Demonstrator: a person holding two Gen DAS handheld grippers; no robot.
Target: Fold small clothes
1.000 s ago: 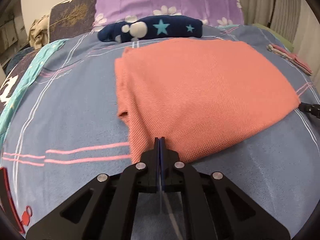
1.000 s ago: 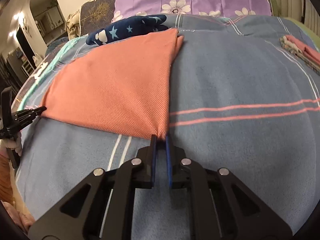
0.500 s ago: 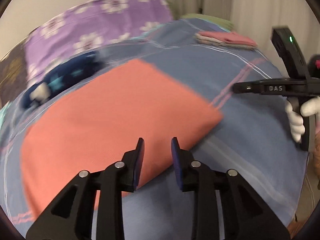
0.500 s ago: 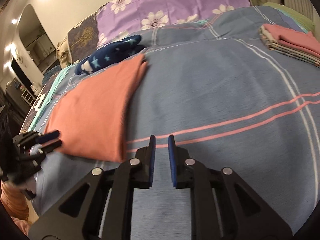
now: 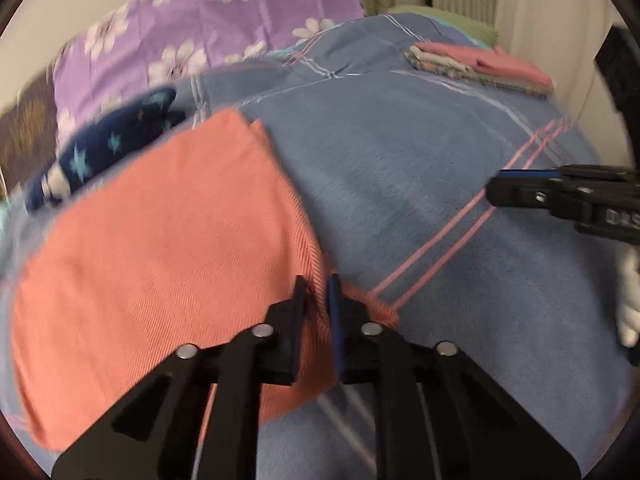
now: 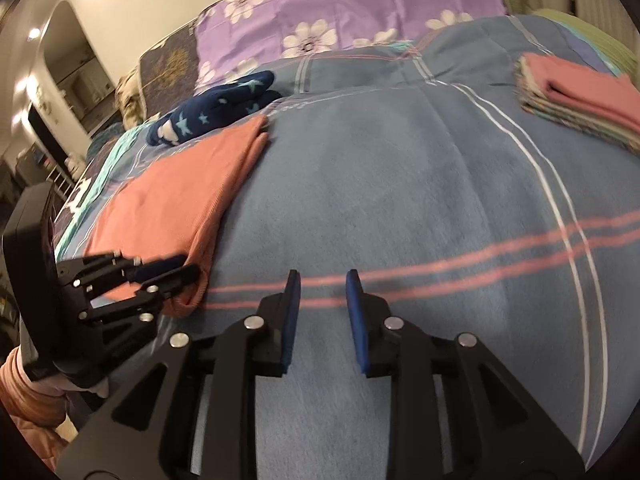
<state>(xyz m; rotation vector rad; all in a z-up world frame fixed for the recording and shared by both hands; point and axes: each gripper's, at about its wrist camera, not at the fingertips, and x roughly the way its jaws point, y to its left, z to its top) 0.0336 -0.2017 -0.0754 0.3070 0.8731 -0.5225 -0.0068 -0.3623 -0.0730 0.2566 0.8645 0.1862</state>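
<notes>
1. Bedding fills both views: a blue plaid blanket (image 6: 400, 168) over the bed, a purple flowered pillow (image 6: 352, 12) at its head.
2. A second ago each tool was pinching a near corner of the salmon cloth (image 5: 160, 248); the cloth now lies folded narrower, its long folded edge towards the bare blanket.
3. The left tool (image 5: 318, 300) has swung across to the cloth's near right corner, and its jaws are closing with the fabric edge between them; I cannot tell whether they pinch it yet.
4. The right tool (image 6: 322, 292) has let go and drawn off over bare blanket, jaws opening, nothing between them.
5. I judge one fold finished and another beginning; the folded stack (image 6: 580, 96) waits at far right, the starred navy garment (image 6: 212, 108) beyond the cloth.
</notes>
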